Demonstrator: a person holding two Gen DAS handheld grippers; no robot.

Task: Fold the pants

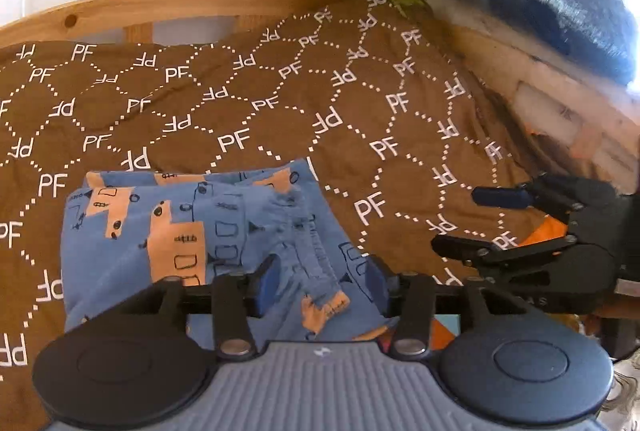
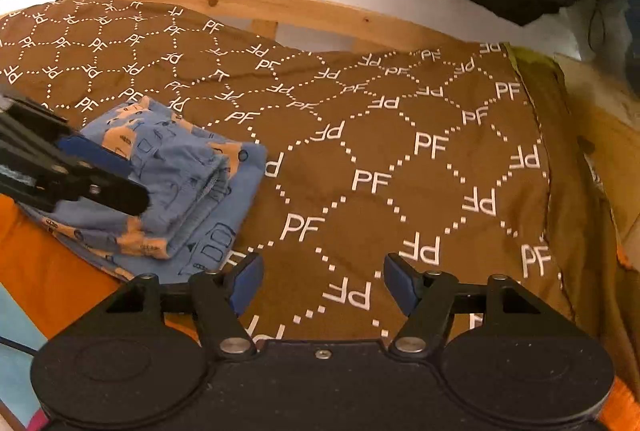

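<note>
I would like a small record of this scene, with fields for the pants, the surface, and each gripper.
pants: blue pants with orange print, folded into a compact stack
surface: brown blanket with white PF letters, on a bed with a wooden frame
left gripper: open, over the pants, pads not pressing the cloth
right gripper: open, over bare blanket, holding nothing

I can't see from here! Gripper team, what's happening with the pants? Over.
Left gripper open over the pants, not pinching. Right gripper open, empty, above the brown blanket. Pants folded in a small stack. Nothing in the way.
</note>
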